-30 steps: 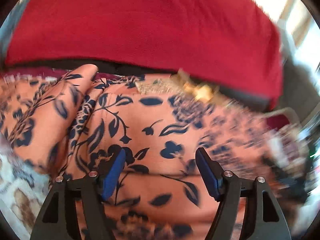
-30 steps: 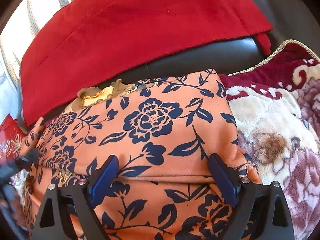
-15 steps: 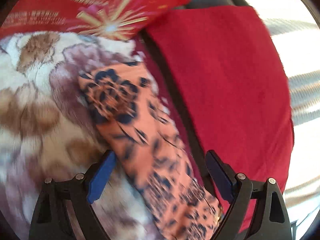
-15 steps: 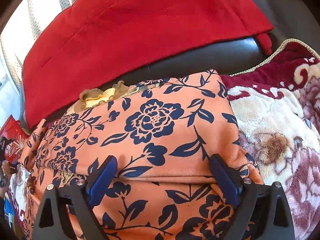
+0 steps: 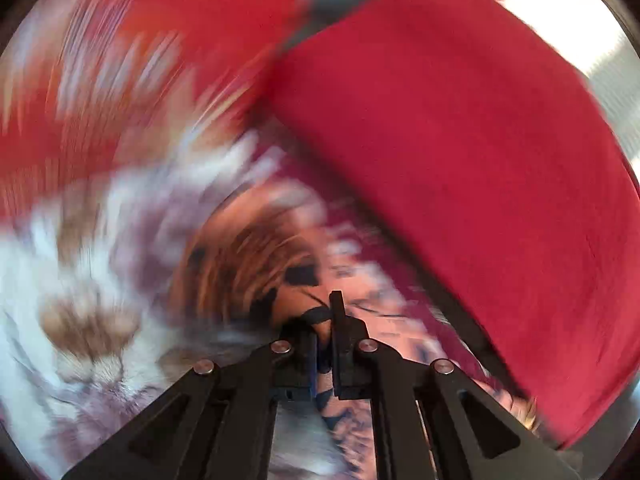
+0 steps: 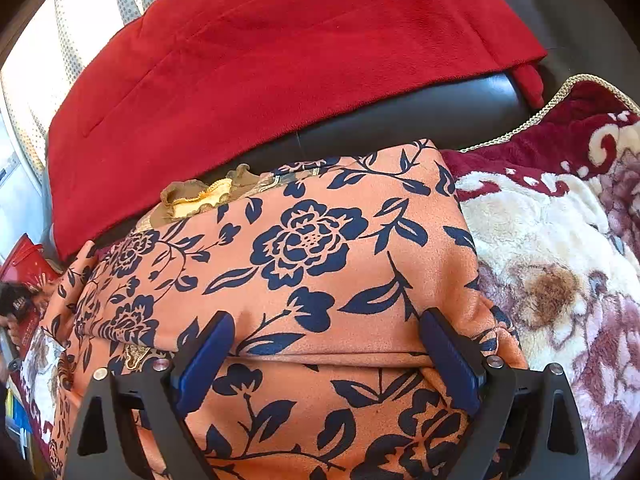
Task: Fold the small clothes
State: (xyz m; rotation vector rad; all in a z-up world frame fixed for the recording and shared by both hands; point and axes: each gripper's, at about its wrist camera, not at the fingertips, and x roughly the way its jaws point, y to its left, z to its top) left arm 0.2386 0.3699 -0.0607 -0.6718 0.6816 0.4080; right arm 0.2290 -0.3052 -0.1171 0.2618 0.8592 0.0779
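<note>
The left tool (image 5: 326,334) was clenched on a thin end of the orange flowered garment (image 5: 256,264); its jaws had just been closing, and a strip of that cloth sat pinched between the dark pads. The picture from this side was strongly blurred, so the exact edge it held could not be told. Ahead of the left tool and to its left lay the fleece blanket (image 5: 80,280) with white and brown flowers. To its right rose the red cloth (image 5: 460,160), lying over a dark sofa back.

The right tool (image 6: 326,354) was released, with its blue pads wide apart. It stood low over the orange flowered garment (image 6: 320,260), and a fold of the cloth ran across between the two fingers. Whether the pads touched the cloth could not be told.

The garment lay folded in front of the right tool, its long axis running from left to right across the tool's line. Beyond it sat a small yellow-brown frilled piece (image 6: 204,196), then the black sofa cushion (image 6: 420,120) and the red cloth (image 6: 280,52). The fleece blanket (image 6: 540,240) spread just to the right of the garment.
</note>
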